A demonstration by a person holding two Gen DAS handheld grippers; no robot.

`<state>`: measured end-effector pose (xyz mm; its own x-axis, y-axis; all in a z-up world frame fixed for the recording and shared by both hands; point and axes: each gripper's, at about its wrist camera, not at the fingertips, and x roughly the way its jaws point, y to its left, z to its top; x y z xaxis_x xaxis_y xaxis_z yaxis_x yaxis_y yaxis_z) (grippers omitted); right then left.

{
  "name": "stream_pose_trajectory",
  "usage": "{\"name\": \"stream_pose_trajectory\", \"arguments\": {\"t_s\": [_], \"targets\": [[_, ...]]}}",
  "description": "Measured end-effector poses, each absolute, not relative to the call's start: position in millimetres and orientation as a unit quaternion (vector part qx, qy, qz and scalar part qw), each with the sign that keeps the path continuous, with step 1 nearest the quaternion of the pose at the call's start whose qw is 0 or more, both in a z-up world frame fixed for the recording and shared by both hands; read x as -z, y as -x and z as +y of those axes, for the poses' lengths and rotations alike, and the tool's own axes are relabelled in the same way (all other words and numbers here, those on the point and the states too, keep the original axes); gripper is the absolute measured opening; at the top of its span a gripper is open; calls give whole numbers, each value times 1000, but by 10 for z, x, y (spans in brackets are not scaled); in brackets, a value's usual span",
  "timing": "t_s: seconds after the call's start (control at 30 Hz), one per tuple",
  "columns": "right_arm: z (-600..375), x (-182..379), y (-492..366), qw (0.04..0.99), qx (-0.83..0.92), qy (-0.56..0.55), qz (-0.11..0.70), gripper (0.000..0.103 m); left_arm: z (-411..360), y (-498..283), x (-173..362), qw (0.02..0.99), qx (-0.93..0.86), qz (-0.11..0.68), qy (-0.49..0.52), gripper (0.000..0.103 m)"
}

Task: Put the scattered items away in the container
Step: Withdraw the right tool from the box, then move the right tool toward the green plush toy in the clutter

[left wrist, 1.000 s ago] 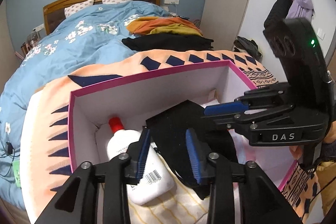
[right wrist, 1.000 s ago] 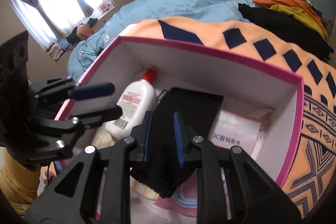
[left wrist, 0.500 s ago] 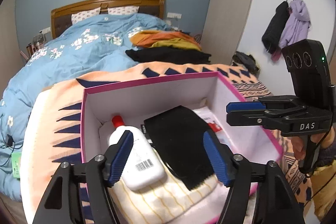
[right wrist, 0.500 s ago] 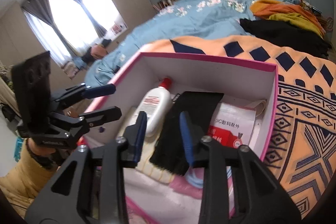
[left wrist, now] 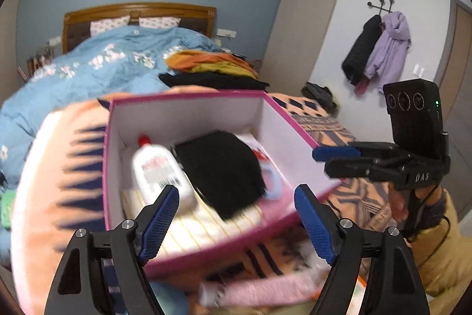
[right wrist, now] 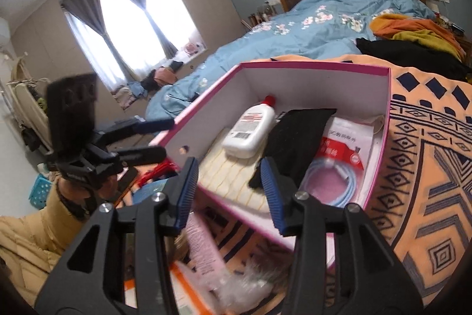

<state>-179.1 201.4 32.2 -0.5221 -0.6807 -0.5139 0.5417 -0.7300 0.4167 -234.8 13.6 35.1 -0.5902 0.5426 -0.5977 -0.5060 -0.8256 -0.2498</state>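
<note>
The left claw is held wide open with nothing between its blue-padded fingers, just in front of the near rim of the pink-edged box; the right claw is seen parted to a moderate width and likewise empty, poised at the near wall of the same box; in the left view the right claw appears from the side, beside the box's right wall, its fingers apart. Inside the box a white bottle with a red cap is laid on its side on a pale yellow striped cloth; a black cloth is spread just beside the bottle and partly over a white and red packet; a light blue coiled cable is seen on a pink item in the near right corner. The box is rested on an orange blanket with a dark geometric pattern, which is laid over a bed with a blue floral duvet. In front of the box, below the claws, a pink tube, crumpled clear plastic and an orange-edged item are left outside the container, blurred. A yellow sleeve is visible behind the left claw; jackets are hung on wall hooks.
</note>
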Motion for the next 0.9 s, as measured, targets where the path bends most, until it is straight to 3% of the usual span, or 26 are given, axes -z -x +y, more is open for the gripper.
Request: {"name": "stream_pose_trajectory", "arguments": {"t_s": [0.53,0.57,0.63,0.67,0.9], "targets": [[1718,106,943,409,837,-353,-84,48,-17,1517,-107,334,-881,6,336,82],[1677,122,922,412,836,-353,-80,49,-60,1490,-94,332,-881,2,337,83],[1595,155,881,418,833,-355,-74,62,-140,1444,-68,327,-882,-7,339,82],[1554,172,860,421,832,-355,-70,64,-183,1426,-51,324,-882,-11,342,83],[1293,243,804,421,831,-362,-33,64,-323,1350,110,317,-877,-18,361,83]]}}
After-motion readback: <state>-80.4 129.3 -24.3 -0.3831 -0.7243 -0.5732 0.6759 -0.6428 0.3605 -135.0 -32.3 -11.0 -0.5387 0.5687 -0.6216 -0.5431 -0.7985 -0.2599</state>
